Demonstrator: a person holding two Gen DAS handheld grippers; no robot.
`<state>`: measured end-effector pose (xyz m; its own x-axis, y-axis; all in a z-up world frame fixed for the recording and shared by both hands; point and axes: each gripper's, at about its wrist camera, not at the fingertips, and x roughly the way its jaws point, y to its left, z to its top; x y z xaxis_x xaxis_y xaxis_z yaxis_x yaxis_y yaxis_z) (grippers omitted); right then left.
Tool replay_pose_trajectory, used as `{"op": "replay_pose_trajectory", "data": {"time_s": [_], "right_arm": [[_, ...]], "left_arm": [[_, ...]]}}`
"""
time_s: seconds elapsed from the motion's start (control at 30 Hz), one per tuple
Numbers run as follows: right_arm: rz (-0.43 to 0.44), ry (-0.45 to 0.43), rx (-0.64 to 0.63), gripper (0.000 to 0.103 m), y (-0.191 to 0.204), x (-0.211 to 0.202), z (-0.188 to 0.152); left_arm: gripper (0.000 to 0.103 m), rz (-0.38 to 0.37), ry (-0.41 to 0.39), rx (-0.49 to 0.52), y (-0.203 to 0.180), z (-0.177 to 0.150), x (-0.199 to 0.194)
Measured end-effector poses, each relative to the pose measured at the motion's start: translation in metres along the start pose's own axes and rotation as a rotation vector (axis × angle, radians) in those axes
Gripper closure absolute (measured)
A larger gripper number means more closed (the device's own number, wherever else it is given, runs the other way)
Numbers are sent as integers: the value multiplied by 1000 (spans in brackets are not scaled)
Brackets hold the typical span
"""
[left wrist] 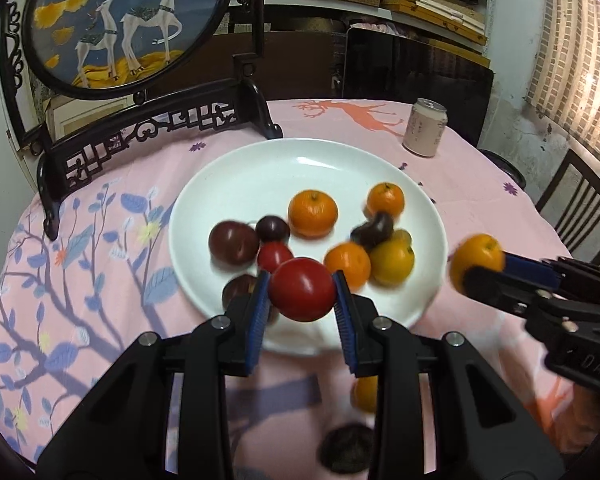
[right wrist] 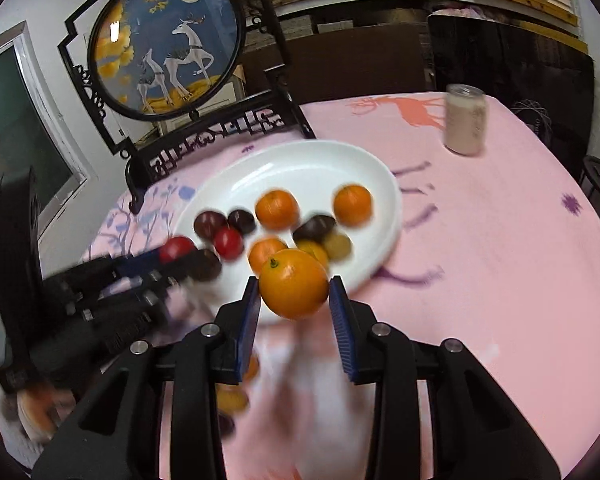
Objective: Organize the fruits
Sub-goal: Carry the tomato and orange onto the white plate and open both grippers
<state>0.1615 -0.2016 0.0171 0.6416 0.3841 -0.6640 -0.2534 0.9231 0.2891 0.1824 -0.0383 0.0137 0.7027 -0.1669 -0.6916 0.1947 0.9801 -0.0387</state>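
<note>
Left wrist view: your left gripper (left wrist: 302, 295) is clamped on a red tomato (left wrist: 302, 289), carried over the near rim of the white plate (left wrist: 236, 184), likely to join the reds there. It's round, no clear long axis.

Right wrist view: your right gripper (right wrist: 294, 294) pinches an orange (right wrist: 293, 284), stem up-left, just short of the plate.

Both grippers, left gripper (left wrist: 302, 294) and right gripper (right wrist: 294, 294), are showing matte black angular bodies, ribbed blue pads (left wrist: 260, 312) inside each finger, and round silver screws (left wrist: 222, 322). White "DAS" lettering (left wrist: 594, 366) is showing on the right one's side.
</note>
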Motion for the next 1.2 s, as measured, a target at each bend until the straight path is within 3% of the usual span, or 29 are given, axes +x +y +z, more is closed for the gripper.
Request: {"op": "replay_pose_trajectory", "data": {"time_s": [0.03, 0.1, 0.17, 0.2, 0.3, 0.5, 0.7, 0.87, 1.03, 1.2], "right_arm": [[8, 6, 1, 67, 1, 7, 4], [28, 16, 21, 66, 0, 24, 11], [37, 16, 75, 55, -7, 36, 14], [54, 16, 96, 48, -13, 39, 14], [90, 13, 94, 46, -17, 35, 12], [127, -8, 125, 46, -25, 10, 0], [124, -31, 173, 45, -39, -17, -23], [96, -17, 220, 45, -52, -32, -49], [74, -32, 232, 37, -56, -38, -51], [75, -32, 238, 36, -58, -38, -50]], "left_arm": [[70, 4, 5, -10, 0, 3, 5], [46, 31, 1, -27, 3, 5, 12], [42, 57, -26, -50, 10, 5, 12], [41, 34, -19, -59, 15, 6, 13], [34, 5, -26, -97, 23, 6, 9], [16, 84, -94, -61, 22, -8, -15], [13, 81, -65, -88, 29, -33, -29], [13, 86, -31, -28, 19, -64, -40], [12, 42, -8, 39, 4, -87, -49], [12, 19, 17, 66, -2, -95, -47]]}}
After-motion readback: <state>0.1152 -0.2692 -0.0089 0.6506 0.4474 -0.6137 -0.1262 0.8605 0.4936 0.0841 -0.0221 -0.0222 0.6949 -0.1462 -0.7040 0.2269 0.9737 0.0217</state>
